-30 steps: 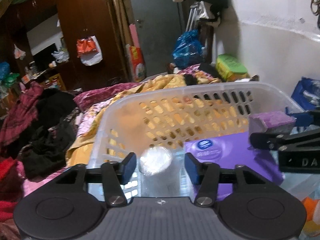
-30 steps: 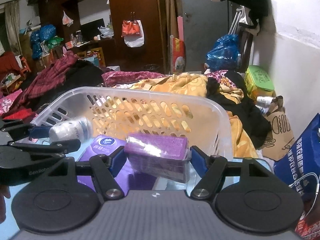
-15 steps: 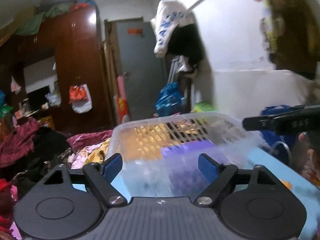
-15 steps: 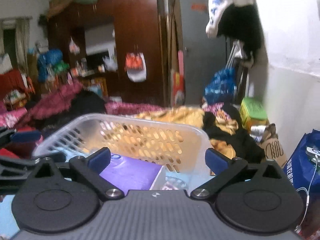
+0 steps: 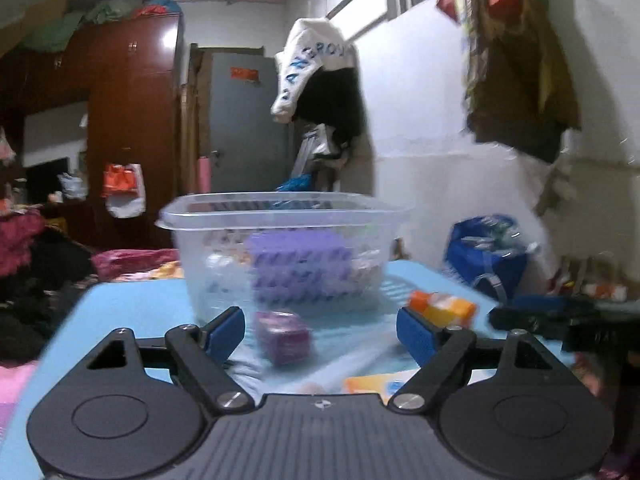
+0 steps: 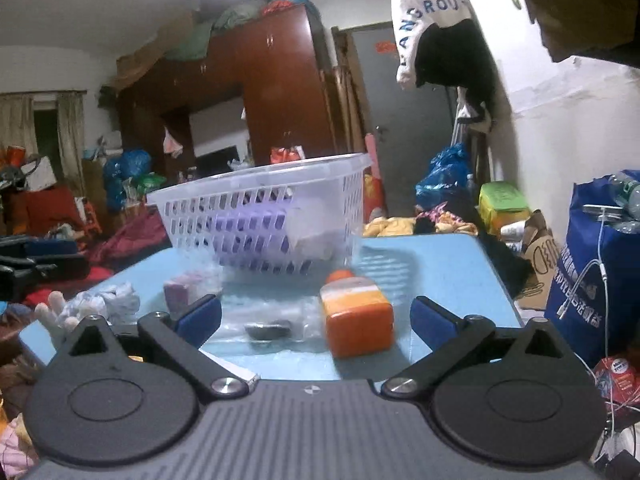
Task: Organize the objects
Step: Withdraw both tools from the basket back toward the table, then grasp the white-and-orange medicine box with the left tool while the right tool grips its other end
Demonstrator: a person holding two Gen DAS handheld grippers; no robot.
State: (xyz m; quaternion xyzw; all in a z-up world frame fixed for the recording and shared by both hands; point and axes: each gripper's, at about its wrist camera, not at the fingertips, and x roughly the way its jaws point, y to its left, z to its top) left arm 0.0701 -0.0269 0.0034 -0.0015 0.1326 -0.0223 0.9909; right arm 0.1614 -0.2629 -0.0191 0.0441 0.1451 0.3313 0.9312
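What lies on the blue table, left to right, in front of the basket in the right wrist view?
White crumpled cloth → small purple pack → dark flat object under clear plastic → orange bottle.

Basket (image 6: 264, 216) stands on the table (image 6: 440, 268), toward its far side – a big pack (image 6: 252, 228) and other items sit inside it. Nearer than the basket, on the table: a small pack (image 5: 282, 336) at left, a box (image 6: 356, 320) at right, a flat dark item (image 6: 267, 330) btwn them. In the right wrist view a crumpled cloth (image 6: 100, 304) lies at the table's left edge. Right of the table, a bag (image 6: 592, 264) by the wall. Behind – wardrobe (image 6: 276, 92) and door (image 5: 244, 120).
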